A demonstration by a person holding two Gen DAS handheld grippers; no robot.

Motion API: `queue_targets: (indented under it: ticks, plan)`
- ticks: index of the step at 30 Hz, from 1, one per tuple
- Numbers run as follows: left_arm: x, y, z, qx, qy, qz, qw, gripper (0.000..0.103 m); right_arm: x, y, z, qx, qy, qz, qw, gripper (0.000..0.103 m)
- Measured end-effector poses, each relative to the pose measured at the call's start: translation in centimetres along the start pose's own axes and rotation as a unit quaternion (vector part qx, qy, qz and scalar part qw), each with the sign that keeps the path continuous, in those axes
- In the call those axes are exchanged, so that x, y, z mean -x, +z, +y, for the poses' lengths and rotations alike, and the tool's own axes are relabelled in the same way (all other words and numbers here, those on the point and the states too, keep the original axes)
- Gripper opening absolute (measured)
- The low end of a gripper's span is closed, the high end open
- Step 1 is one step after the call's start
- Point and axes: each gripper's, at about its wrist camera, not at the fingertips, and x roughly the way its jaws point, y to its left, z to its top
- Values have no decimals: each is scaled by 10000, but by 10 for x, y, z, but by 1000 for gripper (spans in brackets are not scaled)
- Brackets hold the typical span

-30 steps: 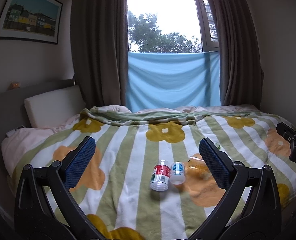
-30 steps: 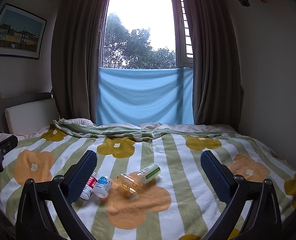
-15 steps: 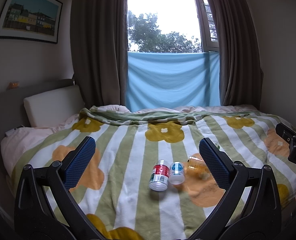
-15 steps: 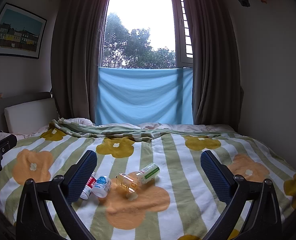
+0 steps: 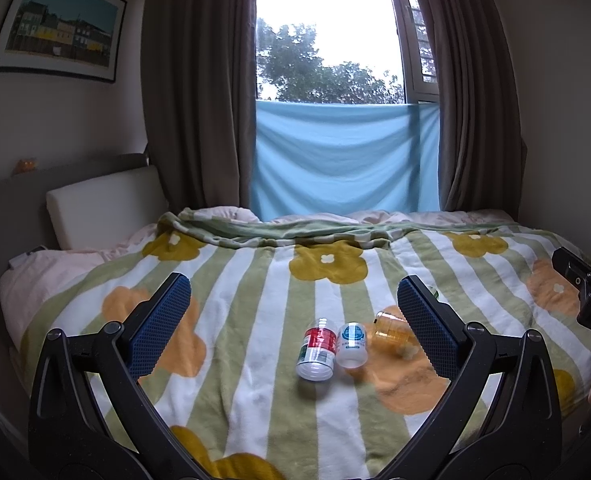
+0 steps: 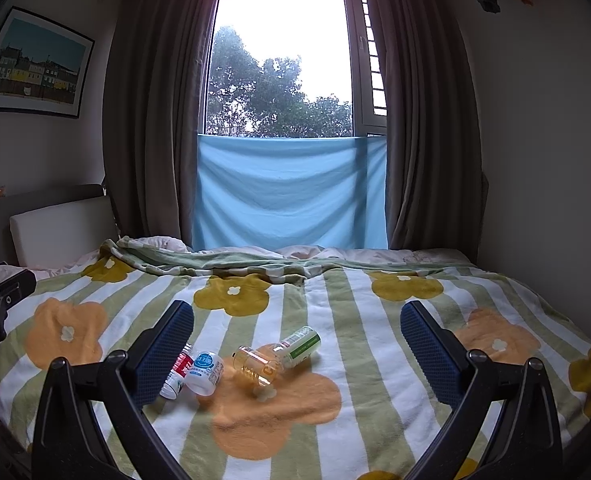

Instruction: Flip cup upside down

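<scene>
- Little has moved since earlier frames; both grippers are held back from the bed.
- Left gripper: spread wide, empty.
- Amber cup: lying sideways mid-blanket among bottles, mouth toward the viewer.
- Right gripper: spread wide, empty, judged nearer.

Four containers in a row on the blanket (all on their sides), window behind.

Bottles crowding amber cup; elsewhere seemingly open.
</scene>
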Motion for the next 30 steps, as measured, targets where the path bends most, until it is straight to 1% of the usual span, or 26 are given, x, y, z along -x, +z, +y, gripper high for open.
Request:
queue_targets:
  ticks: [7,10,13,18,22,25,26,29,30]
  plan:
    - [-3,-1,-5,-11,-29,78,10000,103,-3,3,5,68,56,-6,10000,103]
    - [-15,-1,-14,-72,-76,194,9998,103,-5,1,6,102,90,9,9999,103]
    - [-38,3,-19,-173,-219,337,9990,103,-11,-2,6,125,135,54,9998,103]
    - [-95,6,-36,-347,-675,759,9942,103,-19,-8,4,130,147,135,9997,103]
    - [-154,-8,-50,-359,-1025,1429,9838,103,-29,-15,-1,101,128,248,9996,103]
    - [-197,-29,-57,-318,-1190,1990,9722,103,-35,-20,-4,97,106,314,9994,103]
    - [-212,-38,-59,-293,-1246,2227,9664,103,-38,-23,-5,102,95,343,9993,103]
    - [-246,-63,-65,-206,-1391,2684,9530,103,-49,-30,-7,87,74,439,9990,103]
    - [-254,-70,-67,-206,-1413,2788,9497,102,-51,-31,-9,72,76,467,9989,103]
